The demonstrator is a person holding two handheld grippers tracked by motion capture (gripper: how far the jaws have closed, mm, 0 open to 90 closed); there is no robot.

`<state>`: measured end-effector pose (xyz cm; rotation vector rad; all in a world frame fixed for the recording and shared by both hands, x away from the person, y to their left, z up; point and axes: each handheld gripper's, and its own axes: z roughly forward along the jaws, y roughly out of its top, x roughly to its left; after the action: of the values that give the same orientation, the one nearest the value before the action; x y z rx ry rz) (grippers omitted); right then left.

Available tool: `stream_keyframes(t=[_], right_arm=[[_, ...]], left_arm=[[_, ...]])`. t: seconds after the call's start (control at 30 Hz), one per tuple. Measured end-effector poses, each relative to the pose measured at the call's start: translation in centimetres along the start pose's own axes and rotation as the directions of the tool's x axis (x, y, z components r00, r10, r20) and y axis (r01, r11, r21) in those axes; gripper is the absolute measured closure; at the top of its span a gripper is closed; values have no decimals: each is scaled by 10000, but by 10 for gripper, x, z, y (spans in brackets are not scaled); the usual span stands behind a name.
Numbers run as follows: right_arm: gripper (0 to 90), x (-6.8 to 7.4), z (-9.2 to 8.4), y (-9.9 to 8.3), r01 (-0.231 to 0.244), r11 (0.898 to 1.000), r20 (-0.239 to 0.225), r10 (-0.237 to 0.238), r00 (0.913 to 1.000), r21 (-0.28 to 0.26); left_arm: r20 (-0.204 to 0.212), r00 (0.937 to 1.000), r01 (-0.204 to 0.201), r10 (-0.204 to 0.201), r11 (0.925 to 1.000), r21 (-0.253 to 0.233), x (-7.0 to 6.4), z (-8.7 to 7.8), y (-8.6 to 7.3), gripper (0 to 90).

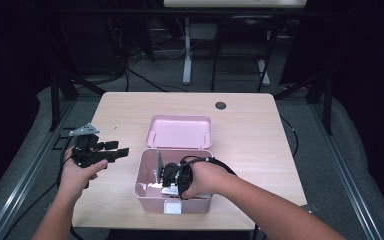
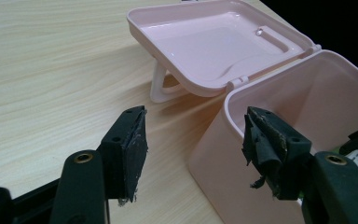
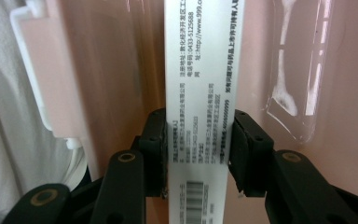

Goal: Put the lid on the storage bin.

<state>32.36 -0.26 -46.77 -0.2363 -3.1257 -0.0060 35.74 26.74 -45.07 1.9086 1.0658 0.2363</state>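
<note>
Right gripper [image 3: 198,154] is clamping a white printed carton [image 3: 200,93] by its narrow sides, inside the pink box [image 1: 145,192] at near-centre of the table [image 1: 250,130]. Carton's prob. light, thin-walled card w/ slick faces, so gripping the edges gently suits. Left gripper [image 2: 193,154] is hanging w/ jaws apart, just left of the box. Right gripper view is giving the barcode; high view is showing the lid [image 1: 181,132] lying open.

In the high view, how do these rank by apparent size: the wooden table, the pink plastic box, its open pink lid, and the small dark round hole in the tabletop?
1. Light wooden table.
2. Pink plastic box, though nearer the camera than its lid.
3. Open pink lid, looking only slightly smaller.
4. Small dark round hole.
</note>
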Motion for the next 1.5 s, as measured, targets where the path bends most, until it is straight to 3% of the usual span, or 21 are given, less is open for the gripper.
stream_keyframes(t=[0.37,0.7,0.97,1.5], right_arm=[[609,-2,-7,-4,-198,9994,-9,198,9998,-274],[620,-1,-8,-6,168,9993,-38,-170,9998,-324],[620,3,-8,-3,750,9970,-79,-751,9971,-165],[617,2,-8,-4,445,9988,-113,-447,9989,-210]], left_arm=[[27,10000,-5,4,10000,51,0,0,0,393],[-17,10000,41,-41,10000,-3,0,0,0,393],[18,10000,21,-21,10000,64,0,-1,0,393],[-18,10000,30,-30,10000,36,0,0,0,393]])
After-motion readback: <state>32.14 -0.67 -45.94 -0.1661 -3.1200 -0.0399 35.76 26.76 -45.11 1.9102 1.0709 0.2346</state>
